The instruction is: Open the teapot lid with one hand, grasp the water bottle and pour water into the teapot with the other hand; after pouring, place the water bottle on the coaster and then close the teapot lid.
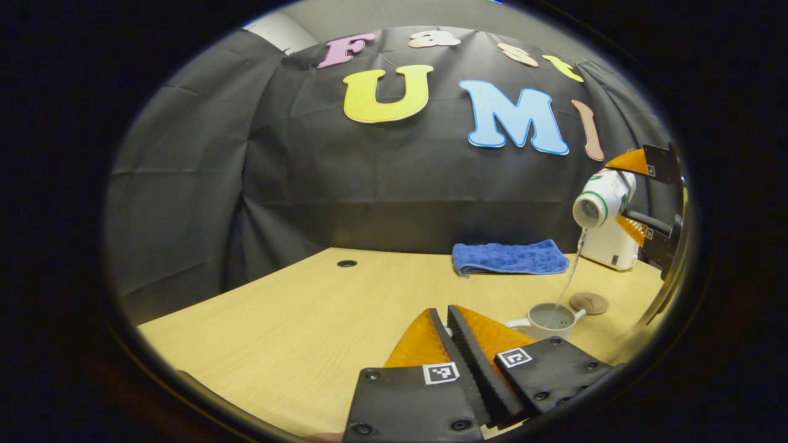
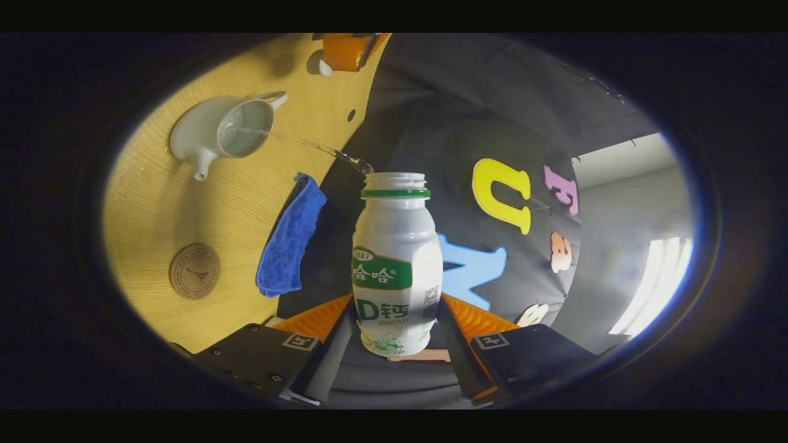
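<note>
Pouring, bottle (image 2: 396,264) clamped in right gripper (image 2: 394,335) (tilted), above teapot (image 2: 212,132)

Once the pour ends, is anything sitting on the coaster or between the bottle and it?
Nothing visible does. The coaster lies bare on the table, apart from the teapot and the blue cloth. The right gripper holds the water bottle tipped above the teapot, so the way to the coaster looks open.

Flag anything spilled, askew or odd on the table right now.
Nothing stands out. The bottle is tipped on purpose, and its stream lands inside the open teapot. No puddle shows on the table. The coaster and blue towel lie flat.
</note>
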Demonstrator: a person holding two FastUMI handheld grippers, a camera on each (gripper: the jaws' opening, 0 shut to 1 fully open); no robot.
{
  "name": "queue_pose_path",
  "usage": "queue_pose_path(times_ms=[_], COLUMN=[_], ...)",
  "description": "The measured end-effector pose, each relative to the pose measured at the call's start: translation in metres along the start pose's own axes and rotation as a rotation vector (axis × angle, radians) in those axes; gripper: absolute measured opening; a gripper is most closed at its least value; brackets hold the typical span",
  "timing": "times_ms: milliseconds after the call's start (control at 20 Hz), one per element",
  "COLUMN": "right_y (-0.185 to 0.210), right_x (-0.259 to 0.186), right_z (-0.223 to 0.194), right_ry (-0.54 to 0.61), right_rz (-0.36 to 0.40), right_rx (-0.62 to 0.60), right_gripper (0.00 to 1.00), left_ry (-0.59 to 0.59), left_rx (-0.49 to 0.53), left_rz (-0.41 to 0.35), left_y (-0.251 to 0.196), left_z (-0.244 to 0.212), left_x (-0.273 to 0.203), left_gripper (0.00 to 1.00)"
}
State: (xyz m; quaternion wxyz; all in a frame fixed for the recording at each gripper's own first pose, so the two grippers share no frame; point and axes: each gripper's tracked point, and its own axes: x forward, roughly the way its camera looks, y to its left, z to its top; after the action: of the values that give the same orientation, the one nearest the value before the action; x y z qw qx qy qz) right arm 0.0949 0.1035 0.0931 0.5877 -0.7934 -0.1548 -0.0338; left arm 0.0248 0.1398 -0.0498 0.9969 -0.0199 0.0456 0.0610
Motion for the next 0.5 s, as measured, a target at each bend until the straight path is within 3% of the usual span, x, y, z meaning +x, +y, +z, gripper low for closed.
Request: queue_pose_path(times_ms=[500], right_y=[-0.026], right_x=[0.0], right_z=[-0.002], right_ry=[-0.011], right_rz=[-0.057], right_rx=[-0.034], right_gripper=[0.76], left_ry=[0.002], left_rx=[0.004], left_rz=[-0.003], left_y=[-0.001], left_z=[-0.001], left_x=[0.001], left_gripper=[0.1])
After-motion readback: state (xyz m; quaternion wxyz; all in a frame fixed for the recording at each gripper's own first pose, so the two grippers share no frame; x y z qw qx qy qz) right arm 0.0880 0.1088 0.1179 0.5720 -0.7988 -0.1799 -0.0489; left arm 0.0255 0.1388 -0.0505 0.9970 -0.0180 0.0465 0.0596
